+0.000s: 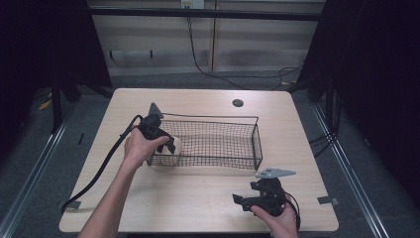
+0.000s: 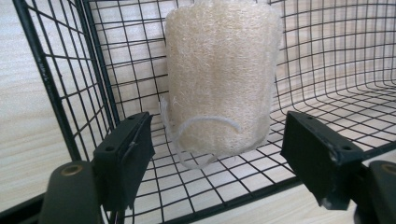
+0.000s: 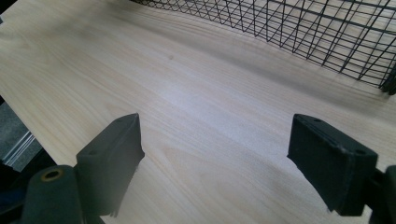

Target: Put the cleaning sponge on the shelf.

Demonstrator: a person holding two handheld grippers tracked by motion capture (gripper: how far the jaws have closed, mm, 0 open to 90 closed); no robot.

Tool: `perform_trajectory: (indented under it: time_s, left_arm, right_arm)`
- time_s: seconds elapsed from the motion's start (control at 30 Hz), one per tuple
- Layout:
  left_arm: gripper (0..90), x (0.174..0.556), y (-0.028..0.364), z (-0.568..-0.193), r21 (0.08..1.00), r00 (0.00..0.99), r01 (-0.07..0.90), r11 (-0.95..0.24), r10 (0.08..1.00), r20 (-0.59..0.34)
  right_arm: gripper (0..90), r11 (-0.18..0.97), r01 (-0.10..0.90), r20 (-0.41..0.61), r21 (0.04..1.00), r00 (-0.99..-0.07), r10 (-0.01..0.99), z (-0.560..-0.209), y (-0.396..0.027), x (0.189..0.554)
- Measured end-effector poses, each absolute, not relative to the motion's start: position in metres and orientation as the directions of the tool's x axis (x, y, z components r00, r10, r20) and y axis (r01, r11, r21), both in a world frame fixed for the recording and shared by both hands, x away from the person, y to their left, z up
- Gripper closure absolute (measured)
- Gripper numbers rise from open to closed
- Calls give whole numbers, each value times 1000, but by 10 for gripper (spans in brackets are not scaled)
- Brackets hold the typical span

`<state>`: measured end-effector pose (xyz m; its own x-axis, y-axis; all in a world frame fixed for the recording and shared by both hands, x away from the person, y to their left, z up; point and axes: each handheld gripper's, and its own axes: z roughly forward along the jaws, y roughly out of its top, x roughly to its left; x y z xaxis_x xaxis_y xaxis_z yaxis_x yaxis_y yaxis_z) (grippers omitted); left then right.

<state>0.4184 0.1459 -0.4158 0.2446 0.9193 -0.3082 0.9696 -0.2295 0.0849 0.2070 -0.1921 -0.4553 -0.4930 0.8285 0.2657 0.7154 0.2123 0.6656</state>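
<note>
near the table edge the right gripper (image 1: 247, 201) rests on the table (image 1: 198, 198) with jaws spread and holding nothing. farther, the left gripper (image 2: 215, 144) is released too, its jaws apart around the loofah (image 2: 219, 79), which leans in the left end of the wire basket (image 1: 237, 144). i judge the placing step is ending; next the left hand (image 1: 138, 148) must draw back without hooking the mesh.

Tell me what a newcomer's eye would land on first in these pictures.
The black wire basket in the middle of the pale wooden table draws the eye first, with a cream loofah sponge at its left end. The left gripper reaches into that end, its jaws spread on either side of the sponge and apart from it. The right gripper hangs open over bare tabletop near the front edge.
</note>
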Motion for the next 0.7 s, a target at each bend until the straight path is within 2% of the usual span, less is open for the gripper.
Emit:
perform_trajectory:
  time_s: [0.33,0.57,0.7]
  left_arm:
    - [233,413,149,-406,134,268,962,-236,902,-338]
    - [203,412,156,-399,175,297,952,-252,898,-323]
    - [193,410,160,-397,184,312,948,-261,879,-360]
  right_arm:
    - [171,210,721,269,660,-487,831,-455,-192,207]
    - [171,206,721,269,661,-484,833,-455,-192,207]
    - [171,210,718,267,663,-490,830,-455,-192,207]
